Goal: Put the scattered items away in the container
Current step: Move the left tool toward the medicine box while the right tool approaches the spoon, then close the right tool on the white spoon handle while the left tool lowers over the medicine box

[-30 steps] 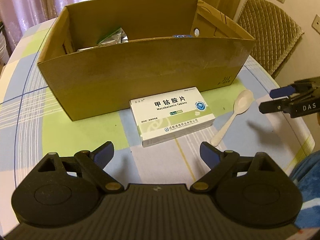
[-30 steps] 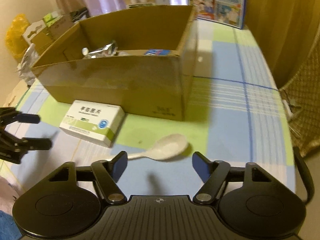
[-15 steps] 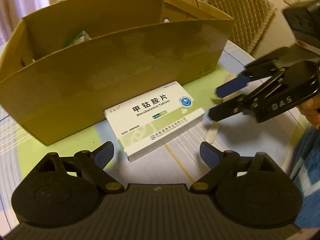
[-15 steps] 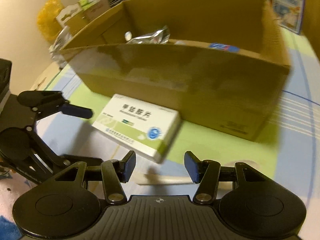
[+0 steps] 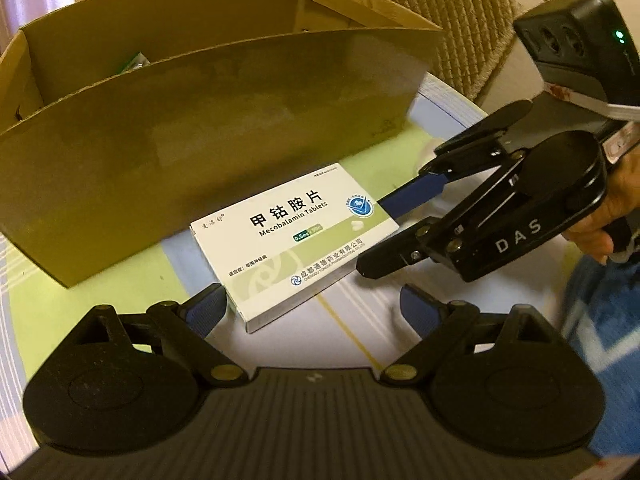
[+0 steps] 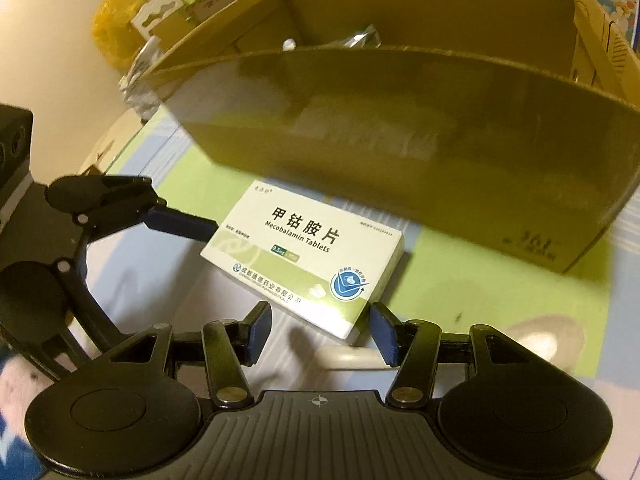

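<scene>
A white and green tablet box [image 5: 296, 236] lies flat on the tablecloth against the front wall of the open cardboard box [image 5: 200, 140]. My left gripper [image 5: 314, 312] hovers open just in front of it, left pad by its near corner. My right gripper [image 5: 372, 236] comes in from the right, half open, and straddles the tablet box's right corner. In the right wrist view that corner of the tablet box [image 6: 304, 256] sits between the right gripper's [image 6: 320, 332] pads, which stand close to its sides. A white plastic spoon [image 6: 540, 332] lies on the cloth, its handle running under those fingers.
Foil packets [image 6: 364, 38] lie inside the cardboard box [image 6: 400, 140]. A quilted chair back [image 5: 460, 28] stands beyond the table's right edge. A person's hand [image 5: 612, 208] holds the right gripper. A yellow bag [image 6: 116, 16] and small boxes sit off the table's far left.
The right gripper swung left from over the spoon to the tablet box's corner and its jaws narrowed. The left gripper rolled and closed in a little on the tablet box, staying wide open.
</scene>
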The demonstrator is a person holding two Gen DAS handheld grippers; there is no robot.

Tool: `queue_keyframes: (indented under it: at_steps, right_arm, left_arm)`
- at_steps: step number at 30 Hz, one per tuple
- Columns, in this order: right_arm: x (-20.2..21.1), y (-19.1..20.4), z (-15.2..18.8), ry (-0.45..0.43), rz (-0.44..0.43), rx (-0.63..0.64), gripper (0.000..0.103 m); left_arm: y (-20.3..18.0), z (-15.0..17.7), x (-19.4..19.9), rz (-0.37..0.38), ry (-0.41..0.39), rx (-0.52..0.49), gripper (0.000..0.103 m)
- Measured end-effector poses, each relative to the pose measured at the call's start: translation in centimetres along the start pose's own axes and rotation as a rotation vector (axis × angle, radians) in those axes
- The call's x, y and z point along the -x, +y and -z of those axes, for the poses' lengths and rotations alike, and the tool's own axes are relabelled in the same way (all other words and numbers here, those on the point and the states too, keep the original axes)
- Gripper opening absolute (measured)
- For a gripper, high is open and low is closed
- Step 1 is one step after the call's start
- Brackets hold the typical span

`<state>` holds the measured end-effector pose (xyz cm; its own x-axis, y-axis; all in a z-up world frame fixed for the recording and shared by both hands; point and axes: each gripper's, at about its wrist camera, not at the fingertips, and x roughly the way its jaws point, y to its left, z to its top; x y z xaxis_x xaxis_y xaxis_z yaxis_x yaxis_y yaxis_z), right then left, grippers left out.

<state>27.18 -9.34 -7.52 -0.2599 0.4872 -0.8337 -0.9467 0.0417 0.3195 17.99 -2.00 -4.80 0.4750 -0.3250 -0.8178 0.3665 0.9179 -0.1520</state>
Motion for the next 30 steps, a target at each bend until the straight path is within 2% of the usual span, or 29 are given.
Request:
queue_keyframes:
  at_steps: [4,6,8,13,15,19,24,30]
  right_arm:
    - [0.6,0.8,0.9,0.032,-0.018,0.017,0.053]
    - [1.3,1.0,1.2,0.025,-0.031,0.023,0.053]
    - [2.2,1.1,1.2,0.003,-0.004,0.025,0.053]
    - [4.2,0.4,1.6,-0.027,0.090,0.018,0.057]
    - [4.8,-0.3,1.9,-0.025,0.132,0.030,0.065]
    - [6.1,-2.0,2.5,-0.033,0.209,0.041,0.070]
    - [7.1,-4.5,2.7,-0.028,0.275,0.015,0.071]
    - [6.5,-6.1,2.8,-0.013,0.249,-0.064,0.071]
  left_arm:
    - [-1.6,0.9,1.0,0.008,0.040,-0.050,0.091]
    - [-2.4,1.4,1.6,0.016,0.059,-0.078,0.091]
    - [-3.0,1.7,2.3,0.034,0.061,-0.103,0.091]
    - [-3.2,1.5,3.1,-0.059,0.056,-0.176,0.091]
    - [-3.0,1.2,2.8,-0.100,0.059,-0.221,0.091]
    - [-2.4,0.5,1.8,-0.142,0.058,-0.319,0.091]
    - [-2.2,-0.3,0.4,-0.121,0.056,-0.385,0.092]
    - [-1.9,-1.1,-1.7,-0.057,0.071,-0.392,0.092]
